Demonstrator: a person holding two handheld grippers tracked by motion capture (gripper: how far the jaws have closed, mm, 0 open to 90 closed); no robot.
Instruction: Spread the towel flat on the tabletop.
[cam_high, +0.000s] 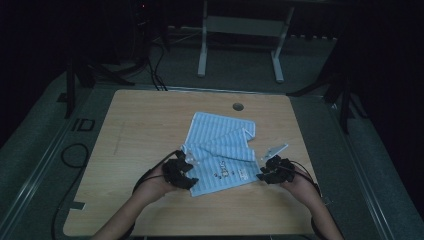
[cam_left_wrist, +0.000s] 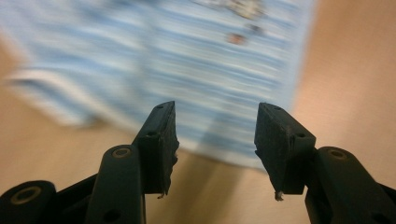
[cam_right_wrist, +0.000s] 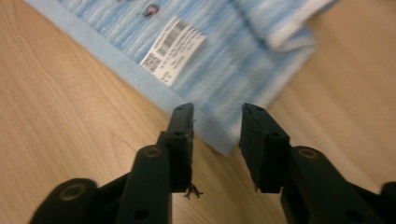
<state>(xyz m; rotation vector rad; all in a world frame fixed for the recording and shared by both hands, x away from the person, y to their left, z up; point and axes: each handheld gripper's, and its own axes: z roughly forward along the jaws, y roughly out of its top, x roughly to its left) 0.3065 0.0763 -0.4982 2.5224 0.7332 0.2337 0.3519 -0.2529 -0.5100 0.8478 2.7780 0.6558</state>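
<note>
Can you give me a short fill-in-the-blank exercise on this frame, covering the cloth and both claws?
1. The blue striped cloth lies on a ____ table.
2. In its own view, the left claw has its jaws ____, with nothing between the pads.
3. The white label on the cloth carries a printed ____.
4. In the high view, the right claw sits at the cloth's near ____ corner.

Missing words: wooden; open; barcode; right

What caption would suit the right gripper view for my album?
Open right gripper poised over the corner of a blue striped cloth with a barcode label, on a wooden table.
</note>
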